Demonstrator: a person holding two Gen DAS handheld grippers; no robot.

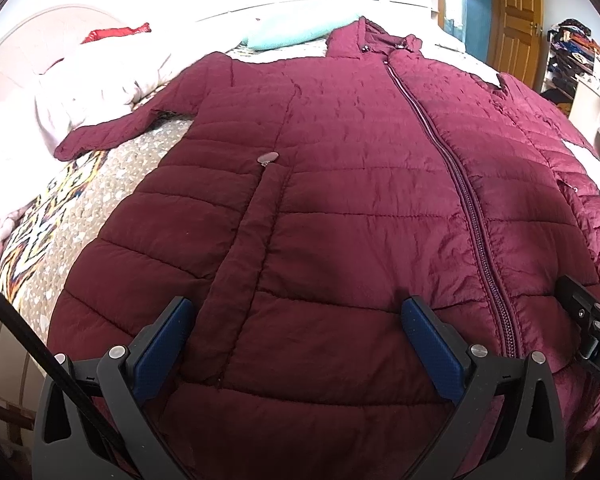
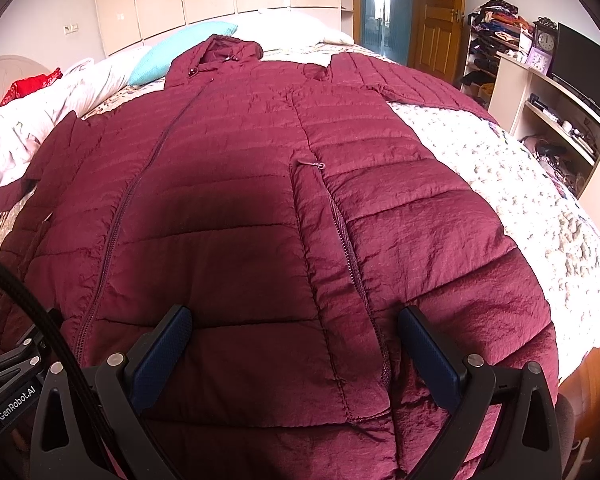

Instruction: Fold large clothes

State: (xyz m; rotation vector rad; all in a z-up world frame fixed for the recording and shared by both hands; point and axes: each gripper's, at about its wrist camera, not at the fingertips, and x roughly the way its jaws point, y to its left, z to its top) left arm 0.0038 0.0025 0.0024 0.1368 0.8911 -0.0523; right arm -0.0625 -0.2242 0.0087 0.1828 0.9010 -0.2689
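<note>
A long maroon quilted puffer coat (image 1: pixel 339 184) lies face up and zipped on the bed, hood at the far end, both sleeves spread outward. It also fills the right wrist view (image 2: pixel 240 208). My left gripper (image 1: pixel 298 320) is open and empty, hovering just above the coat's hem left of the zipper (image 1: pixel 471 208). My right gripper (image 2: pixel 296 328) is open and empty above the hem near the right pocket zipper (image 2: pixel 347 256). The right gripper's body shows at the edge of the left wrist view (image 1: pixel 591 320).
The bed has a patterned quilt (image 2: pixel 531 208). A teal pillow (image 2: pixel 172 52) and white bedding (image 1: pixel 72 92) lie near the coat's hood and left sleeve. A shelf unit with a clock (image 2: pixel 539 80) and a wooden door (image 2: pixel 435 12) stand to the right.
</note>
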